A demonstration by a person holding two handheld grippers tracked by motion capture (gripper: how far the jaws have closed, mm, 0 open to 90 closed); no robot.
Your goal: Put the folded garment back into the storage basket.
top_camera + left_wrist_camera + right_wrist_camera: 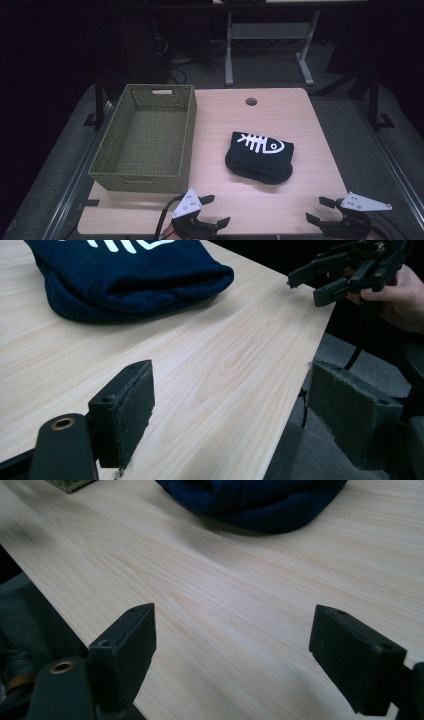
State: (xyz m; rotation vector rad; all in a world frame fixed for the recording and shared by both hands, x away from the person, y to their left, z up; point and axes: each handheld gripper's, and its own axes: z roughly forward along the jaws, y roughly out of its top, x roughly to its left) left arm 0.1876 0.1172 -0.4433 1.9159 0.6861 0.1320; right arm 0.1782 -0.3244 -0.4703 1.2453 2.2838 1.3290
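Looking down from the high view, a folded dark shirt (259, 157) lies mid-desk (300, 200), right of the woven basket (145, 140); both tongs, left (216, 210) and right (320, 210), gape empty at the near edge. Left gripper view: wide jaws, shirt (130, 280) ahead. Right gripper view: likewise, shirt (255, 500) beyond.

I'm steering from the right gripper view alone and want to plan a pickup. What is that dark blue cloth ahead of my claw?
Observer: A folded dark garment with a white fish-skeleton print.
Operator: Anywhere to put it?
Observer: A woven basket sits left of it on the table, with nothing in it.
Operator: And the other claw?
Observer: The left claw is at the table's near edge, open, holding nothing.
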